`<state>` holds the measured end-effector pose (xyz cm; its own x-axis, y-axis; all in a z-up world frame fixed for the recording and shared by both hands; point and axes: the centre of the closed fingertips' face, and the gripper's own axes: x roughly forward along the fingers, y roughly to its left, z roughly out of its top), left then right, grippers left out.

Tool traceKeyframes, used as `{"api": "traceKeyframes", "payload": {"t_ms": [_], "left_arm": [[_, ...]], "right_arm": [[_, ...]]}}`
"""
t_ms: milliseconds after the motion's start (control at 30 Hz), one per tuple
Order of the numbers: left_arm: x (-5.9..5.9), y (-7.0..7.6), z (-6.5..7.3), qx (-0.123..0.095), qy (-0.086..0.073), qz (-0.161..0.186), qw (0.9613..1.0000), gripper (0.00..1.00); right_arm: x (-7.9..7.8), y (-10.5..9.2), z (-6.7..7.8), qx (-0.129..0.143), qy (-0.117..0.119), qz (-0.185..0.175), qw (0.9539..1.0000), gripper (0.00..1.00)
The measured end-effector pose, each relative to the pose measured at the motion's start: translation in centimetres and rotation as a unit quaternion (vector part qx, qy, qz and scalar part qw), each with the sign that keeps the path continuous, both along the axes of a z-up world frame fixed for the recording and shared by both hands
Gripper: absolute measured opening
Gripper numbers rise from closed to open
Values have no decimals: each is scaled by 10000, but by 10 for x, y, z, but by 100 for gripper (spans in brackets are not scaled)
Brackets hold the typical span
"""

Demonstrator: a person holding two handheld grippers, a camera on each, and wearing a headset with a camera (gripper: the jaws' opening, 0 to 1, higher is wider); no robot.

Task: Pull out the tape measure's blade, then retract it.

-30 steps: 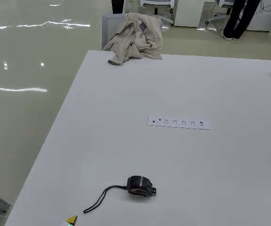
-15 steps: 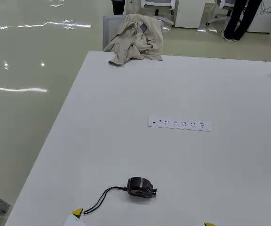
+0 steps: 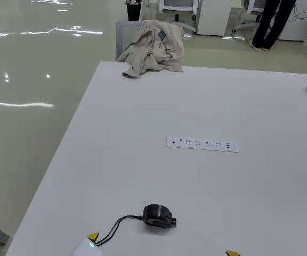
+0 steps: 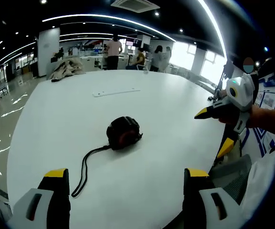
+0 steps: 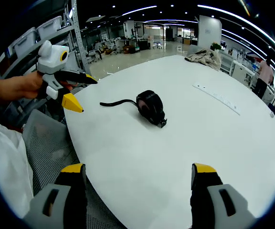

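**Both grippers released, tape measure untouched**

I see the tape measure (image 3: 159, 216) lying on the white table (image 3: 260, 106), on my side of the power strip (image 3: 202, 144), slightly left of it and well apart from it. Its black strap (image 3: 113, 229) trails away from the strip. My left gripper (image 4: 126, 174) and right gripper (image 5: 137, 168) each have their jaws spread wide and grasp nothing. Both sit farther from the strip than the tape measure, clear of it. A beige jacket (image 3: 152, 47) lies beyond the strip.
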<state>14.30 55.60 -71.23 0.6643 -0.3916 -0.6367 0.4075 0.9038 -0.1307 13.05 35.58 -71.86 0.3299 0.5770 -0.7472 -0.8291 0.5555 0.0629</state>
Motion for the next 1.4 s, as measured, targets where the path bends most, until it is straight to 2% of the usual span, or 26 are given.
{"api": "traceKeyframes", "payload": {"t_ms": [100,467,800,933,1200,1400], "left_arm": [[7,-4,0,-22,-61,-163,9998,97],[30,-12,1,129,-171,-598,9980,96],[41,-16,-8,249,-77,-971,9949,95],[43,-19,-10,284,-109,-1245,9918,93],[54,-22,-14,431,-98,-1545,9870,91],[64,-28,-11,485,-167,-1754,9832,90]], "right_arm": [[3,3,-5,-80,-12,121,9999,93],[20,10,-11,-208,-87,402,9989,91],[25,11,-19,-317,-139,797,9962,87],[28,14,-24,-342,-155,963,9946,86],[37,23,-27,-352,-253,1260,9911,82],[45,29,-28,-383,-322,1414,9887,79]]}}
